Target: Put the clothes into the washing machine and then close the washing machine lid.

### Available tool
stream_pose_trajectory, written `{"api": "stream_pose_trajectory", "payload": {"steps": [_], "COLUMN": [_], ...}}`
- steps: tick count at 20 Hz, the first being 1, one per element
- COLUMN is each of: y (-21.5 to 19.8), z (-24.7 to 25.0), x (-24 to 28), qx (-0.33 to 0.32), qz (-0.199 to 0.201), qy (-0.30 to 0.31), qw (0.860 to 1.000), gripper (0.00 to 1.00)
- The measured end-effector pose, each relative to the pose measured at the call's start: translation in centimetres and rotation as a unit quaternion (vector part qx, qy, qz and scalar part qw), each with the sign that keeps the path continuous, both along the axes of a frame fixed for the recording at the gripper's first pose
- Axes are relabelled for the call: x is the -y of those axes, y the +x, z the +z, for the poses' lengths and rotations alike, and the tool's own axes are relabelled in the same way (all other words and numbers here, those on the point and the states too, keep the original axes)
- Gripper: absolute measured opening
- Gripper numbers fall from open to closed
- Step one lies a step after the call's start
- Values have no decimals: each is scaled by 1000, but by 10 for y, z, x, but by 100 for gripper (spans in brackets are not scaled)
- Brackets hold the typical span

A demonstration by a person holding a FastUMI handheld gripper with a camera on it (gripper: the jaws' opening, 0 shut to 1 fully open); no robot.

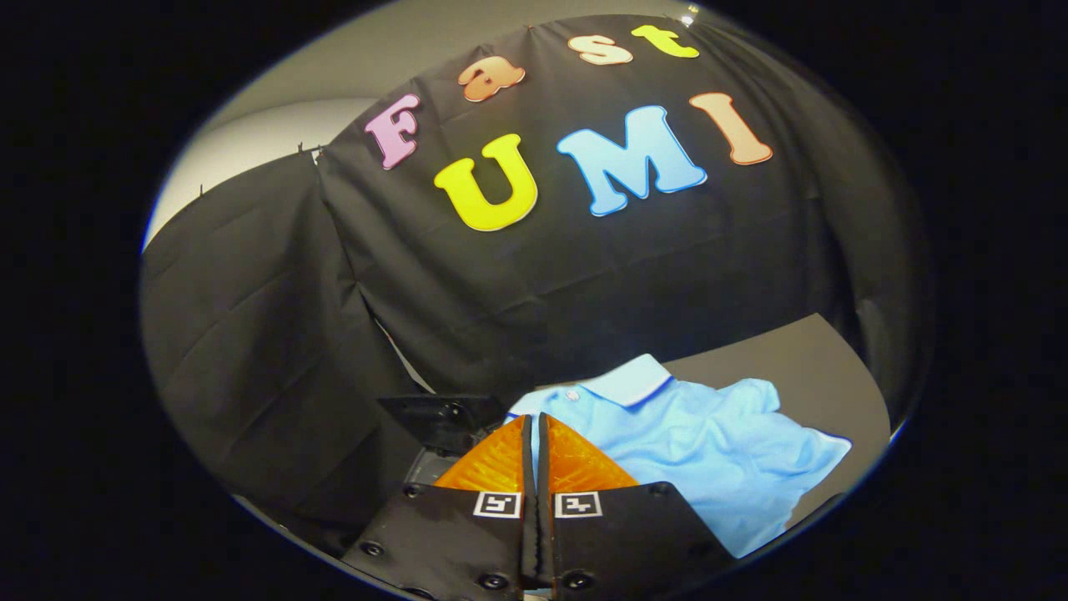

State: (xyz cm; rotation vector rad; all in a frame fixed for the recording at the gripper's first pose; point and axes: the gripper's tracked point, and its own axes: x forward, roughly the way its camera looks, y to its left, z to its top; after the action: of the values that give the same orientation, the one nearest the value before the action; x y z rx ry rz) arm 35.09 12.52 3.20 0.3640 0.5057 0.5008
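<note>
We see a light blue polo shirt [709, 442] lying spread out on a dark table [801, 359], its white-trimmed collar toward the cloth wall [584, 284]; it sits just ahead of the fingers and off to their right; the gripper [535, 421] is clenched, its two fingers pressed together with nothing between them; a dark piece of equipment [442, 413] shows just left of the fingertips, though we cannot tell what it is.
</note>
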Motion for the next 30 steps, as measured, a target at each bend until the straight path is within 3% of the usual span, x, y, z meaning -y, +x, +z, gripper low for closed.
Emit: {"api": "stream_pose_trajectory", "payload": {"steps": [3,6,9,19,23,24,26,27,28,30], "y": [2,-10,-16,-25,-19,-17,-17,-19,-19,-20], "z": [-28,-63,-79,-119,-120,-119,-117,-118,-118,-103], "x": [6,-4,4,3,-4,-2,-5,-6,-7,-11], "qx": [-22,-52,-52,-83,-87,-86,-91,-96,-104,-104], "qz": [-8,2,-1,21,24,19,22,8,4,-6], "qy": [-82,-120,-184,-249,-230,-221,-197,-171,-156,-104], "qw": [996,991,982,965,969,971,976,980,982,989], "gripper": [1,3,100,99,44,44,15,15,2,2]}}
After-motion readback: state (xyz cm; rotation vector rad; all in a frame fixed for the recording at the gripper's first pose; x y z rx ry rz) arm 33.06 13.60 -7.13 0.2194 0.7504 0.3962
